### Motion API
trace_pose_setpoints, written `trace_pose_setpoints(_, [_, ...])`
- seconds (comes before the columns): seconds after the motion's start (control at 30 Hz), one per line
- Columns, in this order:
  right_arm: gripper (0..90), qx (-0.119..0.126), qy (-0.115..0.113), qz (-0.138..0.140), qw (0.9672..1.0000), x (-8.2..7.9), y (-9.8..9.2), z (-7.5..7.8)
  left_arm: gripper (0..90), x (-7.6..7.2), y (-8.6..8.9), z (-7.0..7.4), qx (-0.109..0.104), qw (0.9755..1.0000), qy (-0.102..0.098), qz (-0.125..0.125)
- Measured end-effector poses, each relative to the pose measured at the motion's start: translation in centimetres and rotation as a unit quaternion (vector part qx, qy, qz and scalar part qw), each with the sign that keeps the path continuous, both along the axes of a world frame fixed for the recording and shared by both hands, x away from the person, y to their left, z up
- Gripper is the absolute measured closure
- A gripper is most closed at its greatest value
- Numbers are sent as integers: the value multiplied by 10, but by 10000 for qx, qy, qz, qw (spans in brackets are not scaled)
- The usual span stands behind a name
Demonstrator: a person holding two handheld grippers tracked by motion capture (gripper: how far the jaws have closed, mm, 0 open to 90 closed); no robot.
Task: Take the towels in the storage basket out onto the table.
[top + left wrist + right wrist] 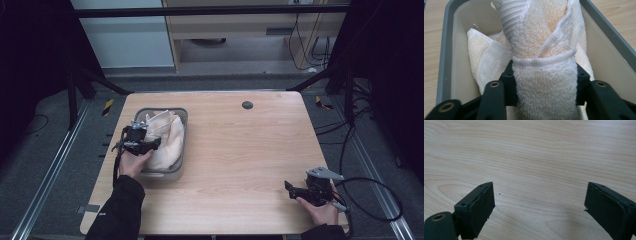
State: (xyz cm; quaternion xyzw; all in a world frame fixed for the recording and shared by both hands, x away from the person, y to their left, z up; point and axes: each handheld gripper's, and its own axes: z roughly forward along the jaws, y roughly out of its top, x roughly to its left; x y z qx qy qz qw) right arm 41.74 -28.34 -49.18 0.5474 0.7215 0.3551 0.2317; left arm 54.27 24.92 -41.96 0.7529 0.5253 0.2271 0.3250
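Left gripper view: the left claw (pixel 545 87) pinches a bunched cream terry towel (pixel 541 45) with a corded hem, above the grey bin (pixel 442 50) on the tabletop (pixel 250 150). Its lower folds are hidden. The right claw (pixel 539 207) hangs spread above bare wood.

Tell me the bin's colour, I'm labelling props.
Grey, with a paler inside; the bin shows best in the left gripper view.
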Motion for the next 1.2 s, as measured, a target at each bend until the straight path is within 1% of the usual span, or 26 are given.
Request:
trace_pose_setpoints(0.2, [92,-5,14,15,10000,0,0,0,600,-2,2,3,-19,10000,0,65])
trace_pose_setpoints(0.53, [91,-4,33,15,10000,0,0,0,624,-9,10,15,-129,9998,-111,145])
trace_pose_setpoints(0.63, [91,-30,30,15,10000,1,0,0,627,-14,12,23,-156,9995,-230,141])
trace_pose_setpoints(0.7, [90,-30,36,6,10000,0,0,0,628,-15,12,26,-155,9995,-252,133])
trace_pose_setpoints(0.77, [90,-25,38,5,10000,0,0,0,630,-18,14,33,-192,9991,-334,153])
trace_pose_setpoints(0.8, [90,-25,38,5,10000,0,0,0,632,-18,14,33,-192,9991,-334,153])
trace_pose_setpoints(0.9, [90,-34,38,5,10000,0,0,0,635,-23,16,45,-197,9987,-457,138])
trace_pose_setpoints(1.03, [89,-37,43,11,10000,0,0,0,639,-27,18,51,-201,9983,-535,120])
trace_pose_setpoints(1.2, [88,-41,44,15,10000,0,0,0,646,-29,20,54,-238,9978,-601,142])
